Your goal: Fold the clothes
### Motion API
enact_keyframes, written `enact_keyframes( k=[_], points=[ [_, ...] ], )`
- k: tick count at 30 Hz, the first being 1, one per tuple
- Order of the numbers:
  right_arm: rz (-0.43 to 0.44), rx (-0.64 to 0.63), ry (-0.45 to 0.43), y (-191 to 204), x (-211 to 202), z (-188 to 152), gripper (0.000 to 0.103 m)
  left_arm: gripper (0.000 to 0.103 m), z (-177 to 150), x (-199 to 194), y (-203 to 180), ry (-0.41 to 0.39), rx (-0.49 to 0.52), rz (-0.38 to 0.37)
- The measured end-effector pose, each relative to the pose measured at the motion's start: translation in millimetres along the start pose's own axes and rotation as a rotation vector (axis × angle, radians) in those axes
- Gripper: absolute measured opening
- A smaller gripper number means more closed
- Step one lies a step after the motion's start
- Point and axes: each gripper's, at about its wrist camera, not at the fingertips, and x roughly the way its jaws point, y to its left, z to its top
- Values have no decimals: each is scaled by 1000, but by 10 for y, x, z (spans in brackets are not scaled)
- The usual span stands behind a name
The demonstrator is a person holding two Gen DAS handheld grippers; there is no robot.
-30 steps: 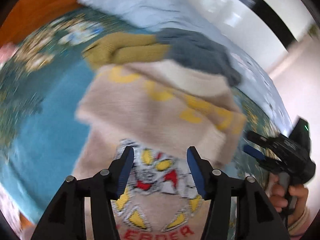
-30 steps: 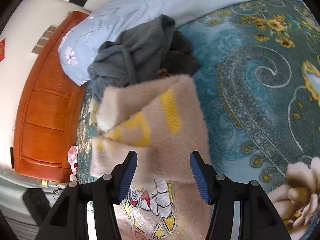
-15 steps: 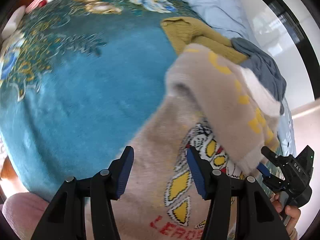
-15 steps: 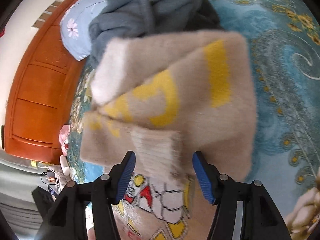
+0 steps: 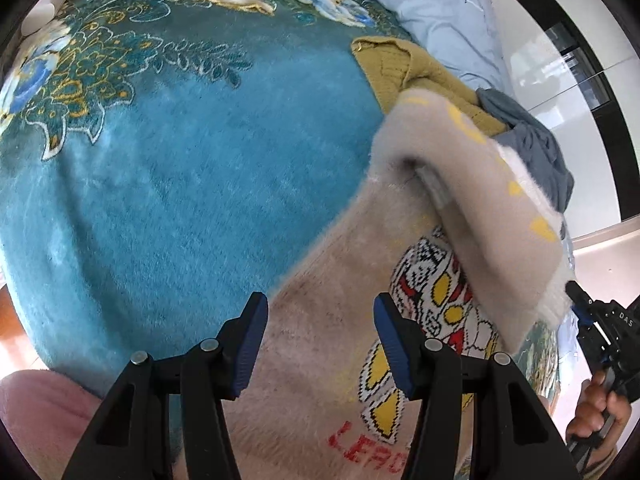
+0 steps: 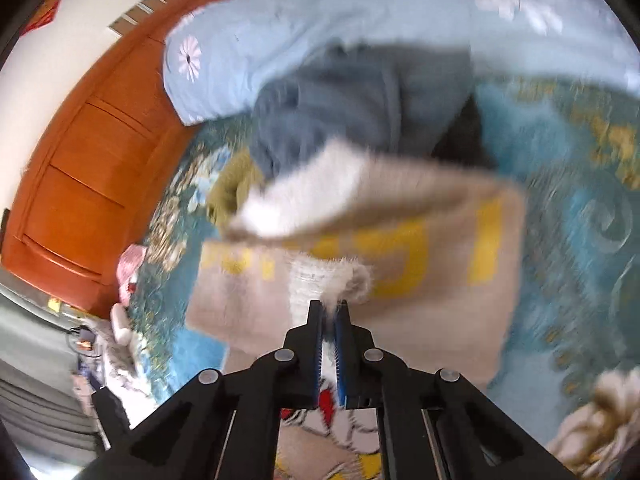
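only red "lero" legible on beige sweater; right gripper clamps its cuff, left gripper spread wide.

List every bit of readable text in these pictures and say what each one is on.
"LERD", red letters cut off by the left gripper, on the beige sweater below its cartoon print.
"DAS", small white letters on the right gripper body, seen in the left wrist view.
Yellow letter shapes on the sweater's folded part: too blurred and folded to read.
Red sign on the wall: too small and blurred to read.
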Motion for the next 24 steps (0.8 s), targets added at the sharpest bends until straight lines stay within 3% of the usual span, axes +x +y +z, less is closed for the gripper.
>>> enact_keyframes(
  k=[3, 8, 15, 24],
  points=[
    [-85, 39, -23, -161, -49, 109, 6, 56, -7, -7, 11, 3, 2, -13],
    [-210, 119, 66, -548, 308, 102, 6, 56, 6, -8, 85, 8, -30, -28],
    [-334, 102, 104, -601, 519, 132, 6, 56, 36, -77, 235, -15, -79, -50],
    [-393, 110, 99, -542, 409, 164, 6, 56, 32, -215, 392, -33, -116, -93]
  ],
)
